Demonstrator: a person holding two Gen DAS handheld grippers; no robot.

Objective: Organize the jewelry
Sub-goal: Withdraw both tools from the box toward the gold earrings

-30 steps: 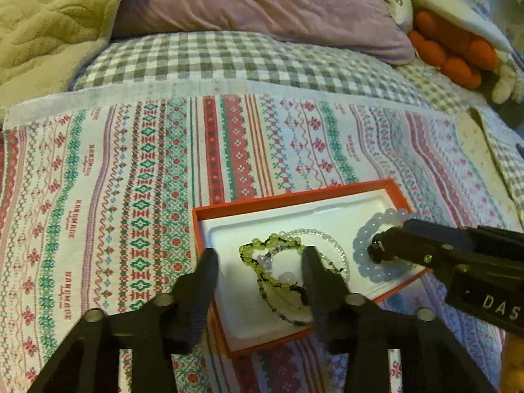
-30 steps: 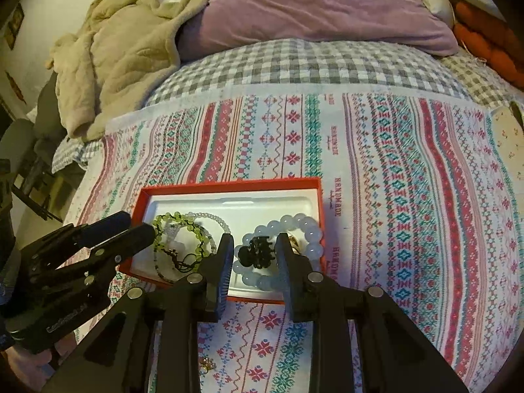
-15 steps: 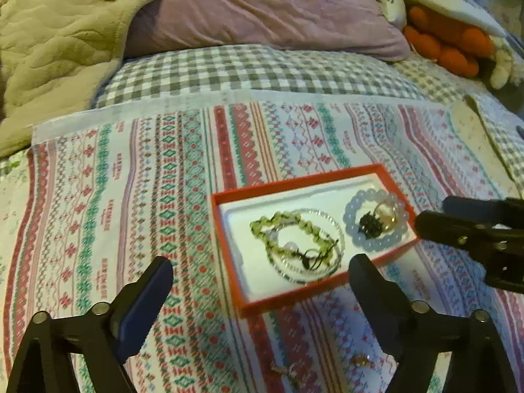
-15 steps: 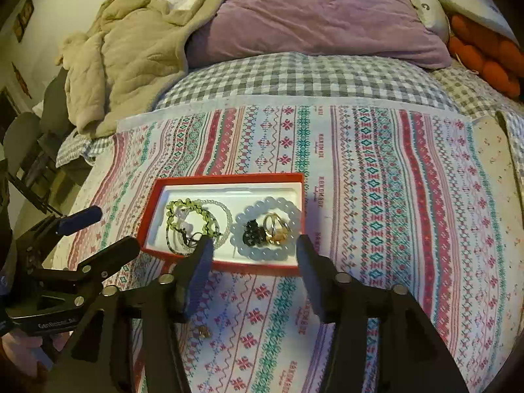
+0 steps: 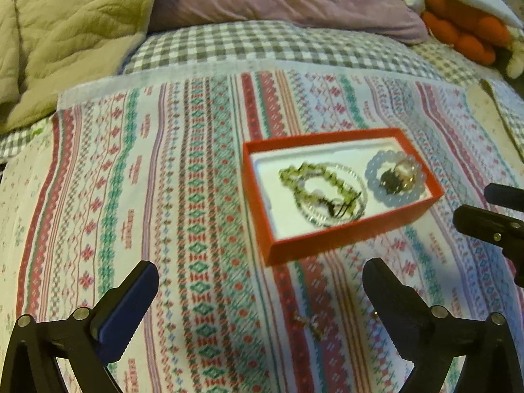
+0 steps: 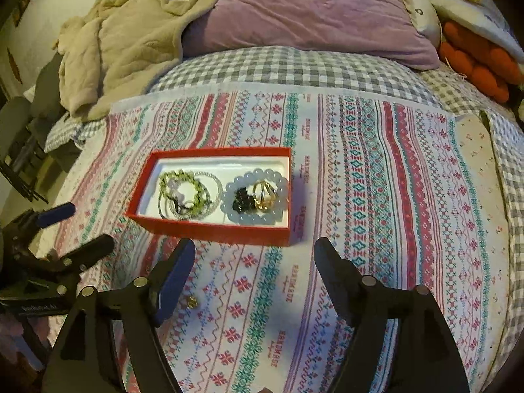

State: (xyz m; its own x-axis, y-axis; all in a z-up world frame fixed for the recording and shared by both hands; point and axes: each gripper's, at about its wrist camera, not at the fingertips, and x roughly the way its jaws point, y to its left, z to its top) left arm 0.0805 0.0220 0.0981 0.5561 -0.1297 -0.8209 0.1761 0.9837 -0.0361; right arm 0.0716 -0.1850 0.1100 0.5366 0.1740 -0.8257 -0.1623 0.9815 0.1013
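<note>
Two grippers mine, jaws just spread, nothing between | left gripper (image 5: 260,281): red jewelry box (image 5: 340,240) at 1 o'clock | right gripper (image 6: 253,257): box at 11 | three bracelets, two rings inside

left wrist: oblique down, near | right wrist: same | shared: red box (image 5: 347,239)

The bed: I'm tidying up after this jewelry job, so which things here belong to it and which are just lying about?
Part of the job:
red box
green bracelet
pale bead bracelet
gold rings
black clip
small gold piece loose on the patterned cloth

Just lying about:
purple pillow
beige blanket
orange plush toy
</note>
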